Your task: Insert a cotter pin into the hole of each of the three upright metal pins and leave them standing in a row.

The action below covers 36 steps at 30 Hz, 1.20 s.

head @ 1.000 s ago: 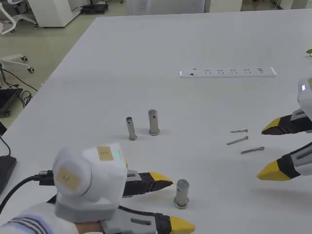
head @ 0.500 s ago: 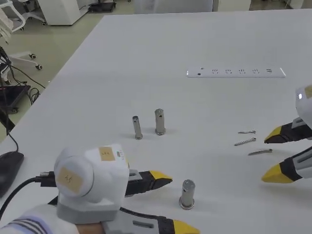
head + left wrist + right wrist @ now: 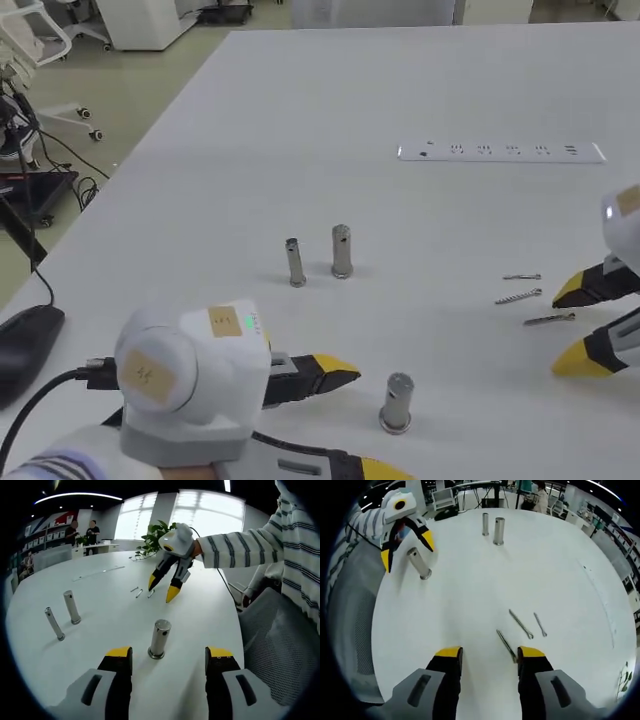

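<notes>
Fingers [image 3: 119, 656] of left gripper [image 3: 169, 653] wide, metal pin [image 3: 159, 637] upright just ahead, right gripper [image 3: 491, 652] wide too, cotter pin [image 3: 506, 645] between them

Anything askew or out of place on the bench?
Nothing tipped or damaged. One silver metal pin stands well apart from the other two silver pins, so no row yet. Three thin cotter pins lie loose, none inserted.

Three upright metal pins [image 3: 398, 402] [image 3: 342, 250] [image 3: 295, 262]; three cotter pins [image 3: 522, 277] [image 3: 518, 297] [image 3: 549, 319]; one power strip [image 3: 500, 152].
</notes>
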Tool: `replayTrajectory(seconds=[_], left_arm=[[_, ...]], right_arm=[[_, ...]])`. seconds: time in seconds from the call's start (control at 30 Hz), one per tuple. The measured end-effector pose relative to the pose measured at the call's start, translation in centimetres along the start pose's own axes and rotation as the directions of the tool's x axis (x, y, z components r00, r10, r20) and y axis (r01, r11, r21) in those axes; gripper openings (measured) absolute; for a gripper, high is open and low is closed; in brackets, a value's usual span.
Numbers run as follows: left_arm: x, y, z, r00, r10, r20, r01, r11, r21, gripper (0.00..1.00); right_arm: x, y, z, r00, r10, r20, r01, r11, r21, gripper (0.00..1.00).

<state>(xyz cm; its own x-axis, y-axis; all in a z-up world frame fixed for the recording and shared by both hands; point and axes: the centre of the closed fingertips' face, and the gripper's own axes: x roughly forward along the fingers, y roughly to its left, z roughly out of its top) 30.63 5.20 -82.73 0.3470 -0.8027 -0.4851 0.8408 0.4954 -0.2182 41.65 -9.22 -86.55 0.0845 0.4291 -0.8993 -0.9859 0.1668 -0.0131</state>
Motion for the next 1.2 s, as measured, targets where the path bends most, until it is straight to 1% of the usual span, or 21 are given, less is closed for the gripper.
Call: replayTrajectory(seconds=[0.03, 0.07, 0.13, 0.23, 0.33, 0.7, 0.8, 1.2], left_arm=[[0.0, -0.01, 0.01, 1.0, 0.0, 0.0, 0.0, 1.0, -0.001, 0.58], [-0.01, -0.03, 0.03, 1.0, 0.0, 0.002, 0.0, 1.0, -0.001, 0.58], [0.0, -0.05, 0.08, 1.0, 0.001, 0.004, -0.001, 1.0, -0.001, 0.58], [0.02, -0.09, 0.06, 1.0, -0.001, 0.004, 0.001, 1.0, -0.003, 0.58], [0.0, -0.11, 0.12, 1.0, -0.001, 0.007, 0.001, 1.0, -0.004, 0.58], [-0.23, -0.03, -0.05, 1.0, 0.004, 0.008, -0.004, 1.0, -0.006, 0.56], [-0.24, 0.0, -0.02, 0.9999, 0.004, 0.012, -0.004, 1.0, -0.007, 0.55], [-0.42, 0.04, 0.06, 0.9998, 0.018, 0.013, -0.018, 1.0, -0.007, 0.56]], right_arm=[[0.06, -0.03, -0.13, 1.0, 0.001, -0.007, -0.001, 1.0, -0.005, 0.45], [0.04, 0.04, 0.01, 1.0, 0.007, 0.001, -0.007, 1.0, 0.001, 0.45], [0.0, -0.13, -0.03, 1.0, 0.007, -0.002, -0.007, 1.0, -0.001, 0.43], [-0.01, -0.13, -0.12, 0.9997, 0.02, -0.01, -0.02, 1.0, 0.001, 0.4], [0.02, -0.24, -0.1, 0.9997, 0.022, -0.013, -0.022, 1.0, -0.006, 0.38], [0.15, -0.75, 0.06, 0.9991, 0.026, -0.033, -0.027, 0.999, -0.023, 0.28], [0.18, -0.7, 0.1, 0.9988, 0.03, -0.039, -0.031, 0.999, -0.035, 0.27], [0.19, -0.51, -0.06, 0.9972, 0.031, -0.069, -0.037, 0.995, -0.091, 0.13]])
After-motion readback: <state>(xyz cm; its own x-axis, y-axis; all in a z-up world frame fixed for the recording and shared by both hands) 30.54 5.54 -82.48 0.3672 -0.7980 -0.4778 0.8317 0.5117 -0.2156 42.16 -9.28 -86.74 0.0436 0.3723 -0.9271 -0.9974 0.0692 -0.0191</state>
